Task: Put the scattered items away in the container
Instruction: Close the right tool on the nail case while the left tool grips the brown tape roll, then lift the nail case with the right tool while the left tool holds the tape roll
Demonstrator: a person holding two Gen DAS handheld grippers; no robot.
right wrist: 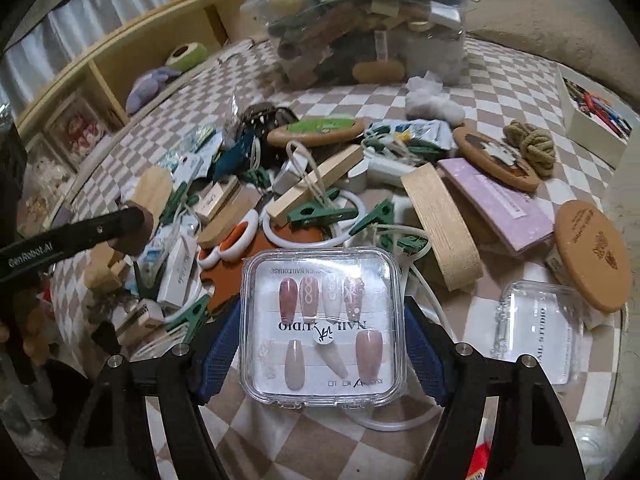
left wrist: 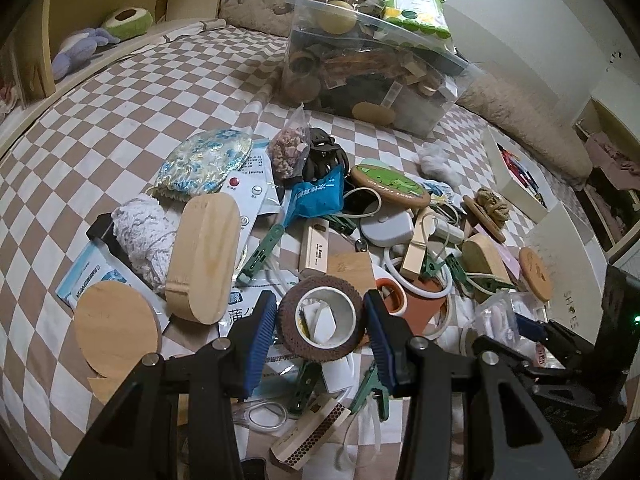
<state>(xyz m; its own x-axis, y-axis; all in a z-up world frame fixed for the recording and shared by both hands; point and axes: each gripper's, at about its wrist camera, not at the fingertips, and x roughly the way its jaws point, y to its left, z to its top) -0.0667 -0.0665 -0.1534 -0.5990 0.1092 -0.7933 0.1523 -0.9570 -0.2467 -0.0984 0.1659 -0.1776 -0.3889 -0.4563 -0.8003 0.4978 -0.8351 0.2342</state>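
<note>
My left gripper [left wrist: 320, 320] is shut on a brown tape roll [left wrist: 322, 338], its blue pads pressing both sides, just above the pile of scattered items on the checkered bed. My right gripper [right wrist: 322, 344] is shut on a clear nail-tip box [right wrist: 322, 326], blue pads at its left and right edges. The clear plastic container [left wrist: 372, 68] stands at the back, heaped with items; it also shows in the right wrist view [right wrist: 360, 28]. The left gripper shows at the left of the right wrist view [right wrist: 116, 224].
The pile holds wooden ovals [left wrist: 202, 256], green clips [right wrist: 320, 214], a round wooden coaster [left wrist: 114, 330], a wood lid [right wrist: 592, 256], a second clear box [right wrist: 536, 332] and a purple packet [right wrist: 496, 204]. A white box [left wrist: 516, 176] sits right. A wooden shelf [left wrist: 80, 8] runs along the left.
</note>
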